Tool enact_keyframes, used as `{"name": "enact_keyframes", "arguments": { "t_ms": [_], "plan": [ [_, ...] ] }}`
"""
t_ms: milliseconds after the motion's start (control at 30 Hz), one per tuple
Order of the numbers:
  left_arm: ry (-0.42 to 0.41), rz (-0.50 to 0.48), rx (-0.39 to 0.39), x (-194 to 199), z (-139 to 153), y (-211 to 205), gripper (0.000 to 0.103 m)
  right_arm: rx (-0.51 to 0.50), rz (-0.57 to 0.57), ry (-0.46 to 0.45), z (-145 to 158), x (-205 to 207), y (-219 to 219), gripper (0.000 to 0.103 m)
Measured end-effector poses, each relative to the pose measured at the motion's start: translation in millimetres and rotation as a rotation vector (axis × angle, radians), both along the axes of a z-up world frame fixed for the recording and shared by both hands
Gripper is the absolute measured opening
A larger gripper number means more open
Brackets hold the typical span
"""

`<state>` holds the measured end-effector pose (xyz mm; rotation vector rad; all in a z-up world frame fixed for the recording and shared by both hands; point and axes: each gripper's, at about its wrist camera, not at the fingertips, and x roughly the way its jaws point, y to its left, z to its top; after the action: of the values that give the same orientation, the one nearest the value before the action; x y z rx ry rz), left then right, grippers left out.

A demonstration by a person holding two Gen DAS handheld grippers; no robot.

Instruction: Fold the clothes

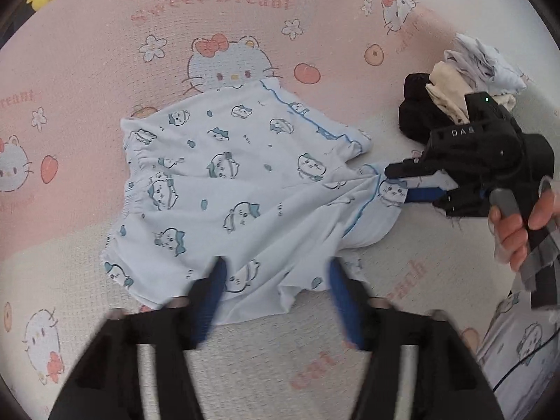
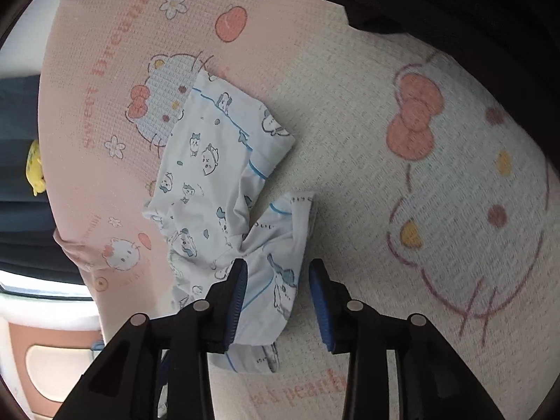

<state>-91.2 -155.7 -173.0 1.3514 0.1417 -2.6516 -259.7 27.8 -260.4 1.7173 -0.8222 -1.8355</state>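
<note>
Pale blue cotton shorts printed with cartoon animals (image 1: 224,182) lie rumpled on a pink and cream cartoon-cat bedspread (image 1: 105,35), directly ahead of both grippers. The left gripper (image 1: 276,280) is spread over the near hem, gripping nothing. The right gripper (image 2: 278,280) is parted around a leg opening, pads not pressing. The thin fabric looks light, limp and prone to bunching; the hems or the elastic waistband look like the best holds.

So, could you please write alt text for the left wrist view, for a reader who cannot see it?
Pale blue cartoon-print shorts lie partly folded on a pink and white cat-print bedcover. The open left gripper is over their near edge, and the right gripper, held in a hand, is at the right leg. A small clothes pile sits behind.
</note>
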Motion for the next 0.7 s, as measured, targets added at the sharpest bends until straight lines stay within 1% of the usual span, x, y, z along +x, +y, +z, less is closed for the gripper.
{"name": "enact_keyframes", "arguments": {
  "t_ms": [100,233,267,333,467,500,533,600,700],
  "plan": [
    [-0.006,-0.007,0.006,-4.7,0.8,12.0,0.066,-0.008,0.035,-0.032,-2.3,8.0,-3.2,0.036],
    [-0.047,-0.018,-0.019,-17.7,-7.9,26.1,0.066,-0.006,0.096,-0.084,-10.9,25.7,-14.1,0.036],
    [-0.059,-0.019,-0.027,-20.0,-10.9,28.9,0.066,0.001,0.115,-0.084,-11.7,28.6,-17.3,0.036],
    [-0.085,-0.019,-0.032,-24.3,-18.5,33.5,0.066,0.015,0.151,-0.064,-10.8,32.2,-24.1,0.036],
    [-0.138,-0.012,-0.020,-30.7,-34.4,38.2,0.066,0.042,0.195,0.012,-5.5,29.2,-35.4,0.036],
    [-0.148,-0.011,-0.020,-32.1,-38.0,38.5,0.066,0.045,0.201,0.025,-5.2,27.6,-37.0,0.028],
    [-0.159,-0.009,-0.021,-33.5,-41.5,38.7,0.066,0.043,0.207,0.030,-5.5,26.0,-37.6,0.017],
    [-0.178,-0.006,-0.020,-36.7,-48.0,38.5,0.066,0.026,0.205,0.036,-6.2,21.5,-38.0,0.012],
    [-0.203,-0.002,-0.018,-42.4,-56.1,35.9,0.066,-0.048,0.180,0.043,-4.9,15.3,-35.1,0.011]
  ]
}}
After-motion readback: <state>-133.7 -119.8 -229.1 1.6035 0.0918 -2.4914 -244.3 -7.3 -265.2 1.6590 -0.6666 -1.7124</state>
